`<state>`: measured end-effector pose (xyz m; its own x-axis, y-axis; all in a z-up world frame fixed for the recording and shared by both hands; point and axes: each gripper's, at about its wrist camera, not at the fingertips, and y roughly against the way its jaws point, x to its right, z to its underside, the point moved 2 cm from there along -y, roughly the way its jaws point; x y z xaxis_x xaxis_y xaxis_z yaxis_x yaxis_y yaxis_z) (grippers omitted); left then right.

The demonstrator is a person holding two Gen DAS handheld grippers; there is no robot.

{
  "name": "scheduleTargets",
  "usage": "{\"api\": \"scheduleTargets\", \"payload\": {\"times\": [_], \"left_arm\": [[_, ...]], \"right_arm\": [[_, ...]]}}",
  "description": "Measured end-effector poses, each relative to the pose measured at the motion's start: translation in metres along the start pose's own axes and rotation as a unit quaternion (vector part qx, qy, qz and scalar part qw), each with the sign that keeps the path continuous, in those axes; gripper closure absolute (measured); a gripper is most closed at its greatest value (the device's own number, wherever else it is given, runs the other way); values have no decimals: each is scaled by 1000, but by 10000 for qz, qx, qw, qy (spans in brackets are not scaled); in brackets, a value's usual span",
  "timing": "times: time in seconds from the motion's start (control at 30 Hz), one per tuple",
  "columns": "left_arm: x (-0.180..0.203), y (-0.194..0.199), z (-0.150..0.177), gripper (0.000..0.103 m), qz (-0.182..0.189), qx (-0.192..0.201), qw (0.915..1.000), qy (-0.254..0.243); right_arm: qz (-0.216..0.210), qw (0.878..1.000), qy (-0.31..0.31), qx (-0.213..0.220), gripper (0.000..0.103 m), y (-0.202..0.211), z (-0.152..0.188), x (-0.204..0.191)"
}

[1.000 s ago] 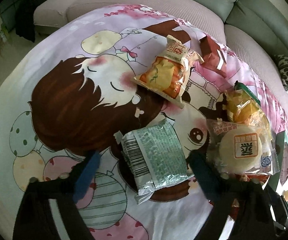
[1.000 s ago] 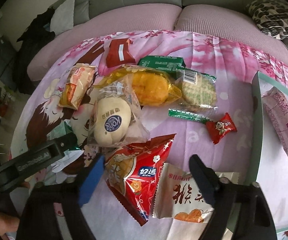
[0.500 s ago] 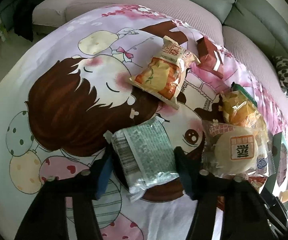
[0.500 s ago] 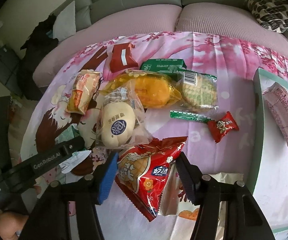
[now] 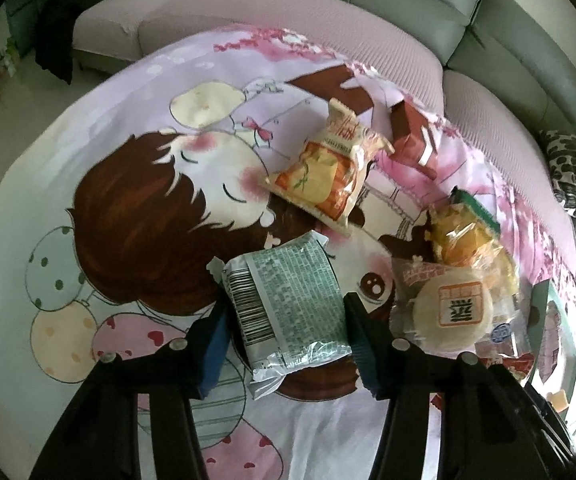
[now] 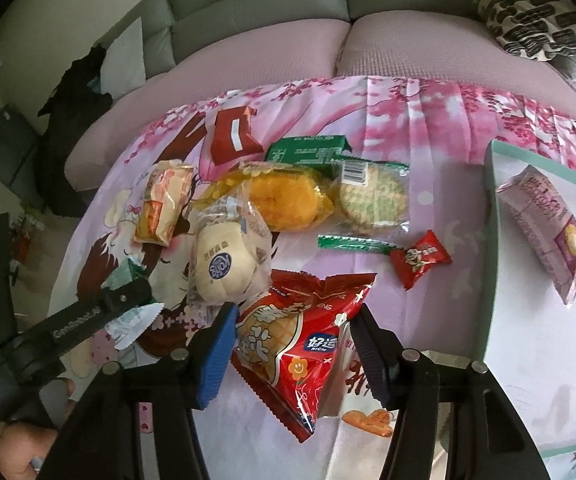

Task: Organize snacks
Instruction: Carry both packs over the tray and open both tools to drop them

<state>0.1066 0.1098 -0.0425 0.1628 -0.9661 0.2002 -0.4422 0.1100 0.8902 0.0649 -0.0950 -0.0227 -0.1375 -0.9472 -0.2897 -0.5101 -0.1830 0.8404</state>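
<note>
My left gripper (image 5: 286, 310) is closing, and its pads press the sides of a green and silver snack packet (image 5: 288, 276) lying barcode up on the cartoon cloth (image 5: 128, 208). In the right wrist view that gripper (image 6: 124, 300) shows at the left. My right gripper (image 6: 296, 314) is shut on a red snack packet (image 6: 299, 344), which lies over a beige packet (image 6: 367, 420). Beyond it lie a bagged round bun (image 6: 224, 268), a yellow cake bag (image 6: 288, 200), an orange packet (image 6: 164, 204) and a red wrapper (image 6: 234, 136).
A white tray (image 6: 487, 240) with a green rim stands at the right and holds a purple packet (image 6: 547, 232). A green box (image 6: 307, 150), a cookie packet (image 6: 371, 196), a green stick (image 6: 351, 243) and a small red candy (image 6: 419, 258) lie mid-cloth. A sofa with a patterned cushion (image 6: 535, 12) stands behind.
Both grippers' jaws have closed from wide apart onto their packets. The right gripper has crept toward the bun with the red packet.
</note>
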Motion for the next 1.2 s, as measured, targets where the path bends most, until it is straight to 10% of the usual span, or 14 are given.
{"api": "scheduleTargets", "payload": {"times": [1.2], "left_arm": [[69,83,6,47,223,1066,9917,-681]], "right_arm": [[44,9929,-1006,635,43,65,-14,78]]}}
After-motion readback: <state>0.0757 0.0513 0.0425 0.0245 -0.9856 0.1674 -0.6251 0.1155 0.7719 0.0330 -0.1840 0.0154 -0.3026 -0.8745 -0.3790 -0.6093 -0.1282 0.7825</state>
